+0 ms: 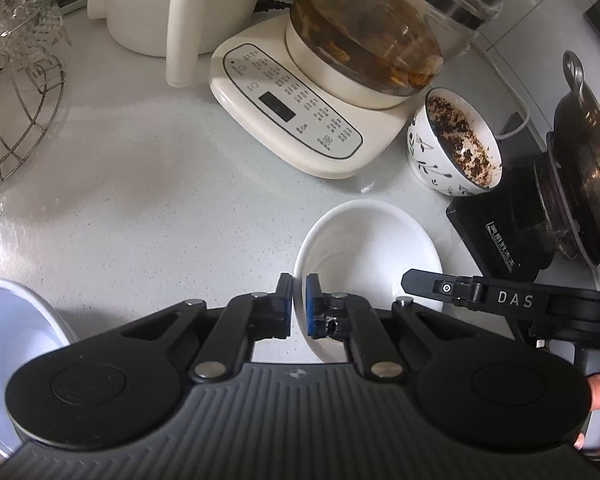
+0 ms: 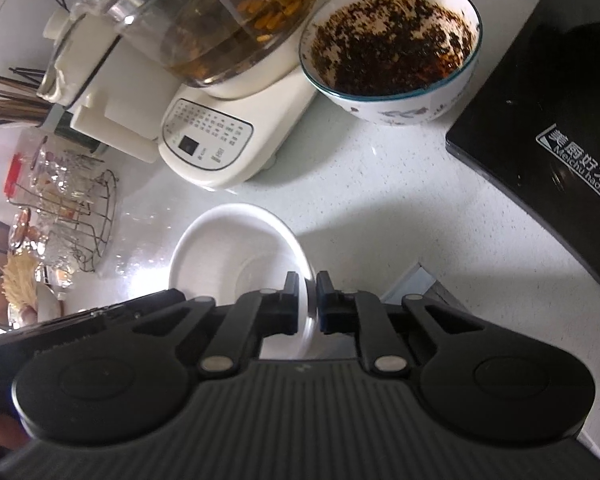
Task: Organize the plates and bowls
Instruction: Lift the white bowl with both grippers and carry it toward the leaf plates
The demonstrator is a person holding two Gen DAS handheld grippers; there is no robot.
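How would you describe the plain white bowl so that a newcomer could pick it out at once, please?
Start at the cream kettle base with its glass pot on the pale counter. In front of it sits the plain white bowl, clamped at opposite rims by the left tool and right tool. Unlike the patterned bowl nearby, it is empty and unmarked.

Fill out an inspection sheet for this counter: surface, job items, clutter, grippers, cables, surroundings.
Surface: pale speckled counter, glare patches.
Job's things: white bowl upright; patterned bowl coated with dark residue; a pale bowl edge at lower left.
Clutter: kettle on its cream base, white jug, wire rack with glassware, chopsticks.
Grippers: left gripper and right gripper each pinch the white bowl's rim on opposite sides.
Cables: white cord behind the patterned bowl.
Surroundings: black stove, dark wok.
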